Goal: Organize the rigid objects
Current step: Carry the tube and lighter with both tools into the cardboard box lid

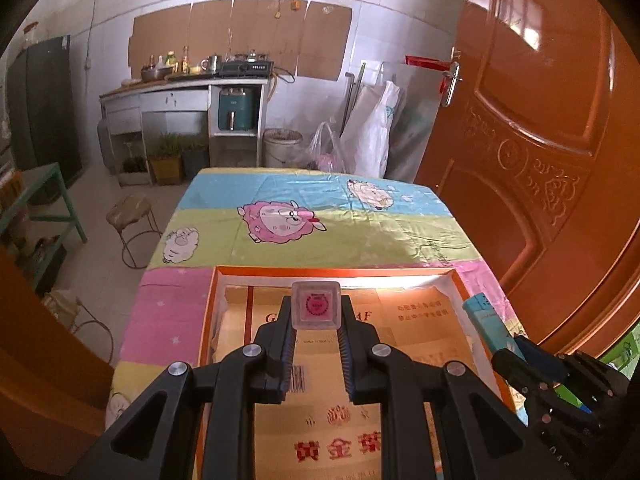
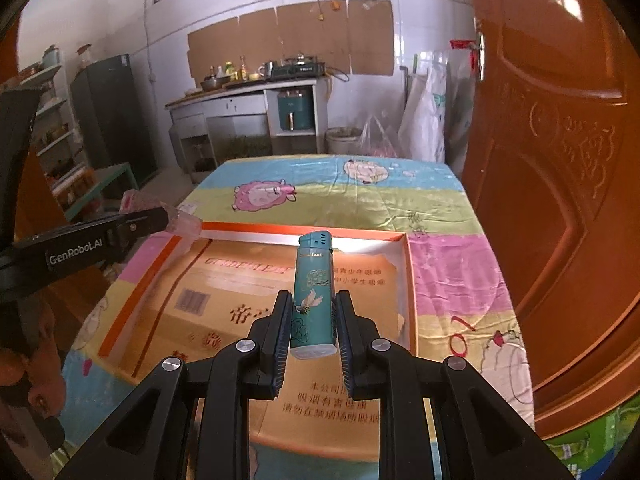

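One orange-rimmed tray [image 1: 460,280], flattened carton inside, below both grippers: left gripper [image 1: 316,322] clamps one clear box [image 1: 316,306], right gripper [image 2: 314,316] one teal lighter [image 2: 314,292].

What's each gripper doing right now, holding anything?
Left gripper: closed on the small clear box with a pink label.
Right gripper: closed on the teal lighter, above the orange-rimmed tray.

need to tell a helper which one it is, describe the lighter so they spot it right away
Find the table with the cartoon sheep cloth and the shallow orange-edged box on it. Above the box, the right tongs pinch the lighter: tall, teal, with a dragonfly, unlike the small clear pink-centred case in the left tongs.
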The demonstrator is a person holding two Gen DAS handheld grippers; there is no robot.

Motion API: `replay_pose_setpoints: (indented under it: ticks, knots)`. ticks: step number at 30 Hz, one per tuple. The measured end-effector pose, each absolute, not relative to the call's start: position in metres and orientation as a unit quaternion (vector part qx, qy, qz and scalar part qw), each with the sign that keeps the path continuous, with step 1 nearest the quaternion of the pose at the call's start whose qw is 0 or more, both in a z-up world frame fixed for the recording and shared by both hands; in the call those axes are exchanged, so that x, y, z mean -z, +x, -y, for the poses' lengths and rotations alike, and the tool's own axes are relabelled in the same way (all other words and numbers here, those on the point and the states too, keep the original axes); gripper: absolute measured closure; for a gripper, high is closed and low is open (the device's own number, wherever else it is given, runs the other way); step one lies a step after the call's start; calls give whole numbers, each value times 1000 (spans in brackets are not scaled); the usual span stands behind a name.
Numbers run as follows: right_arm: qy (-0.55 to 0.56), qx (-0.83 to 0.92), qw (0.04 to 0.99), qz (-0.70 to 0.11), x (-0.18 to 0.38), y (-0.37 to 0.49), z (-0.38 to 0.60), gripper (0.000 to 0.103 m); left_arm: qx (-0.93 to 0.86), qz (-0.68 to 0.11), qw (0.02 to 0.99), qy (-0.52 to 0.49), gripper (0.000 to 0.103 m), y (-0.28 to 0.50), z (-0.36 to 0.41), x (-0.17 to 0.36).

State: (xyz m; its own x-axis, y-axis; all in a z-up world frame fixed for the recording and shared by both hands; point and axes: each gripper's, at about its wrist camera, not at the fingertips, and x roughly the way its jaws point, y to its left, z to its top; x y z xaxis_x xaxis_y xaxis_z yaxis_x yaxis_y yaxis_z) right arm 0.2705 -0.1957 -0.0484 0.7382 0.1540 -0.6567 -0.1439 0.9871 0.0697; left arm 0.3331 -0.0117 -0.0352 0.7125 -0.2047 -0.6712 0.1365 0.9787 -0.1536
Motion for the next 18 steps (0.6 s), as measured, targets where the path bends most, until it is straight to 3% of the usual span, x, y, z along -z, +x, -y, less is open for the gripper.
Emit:
replay_pose_setpoints:
  ticks: [18]
  knots:
    - [16,-76,908,-412,101,349,195,81,84,-419,903,-40,83,387,20,92]
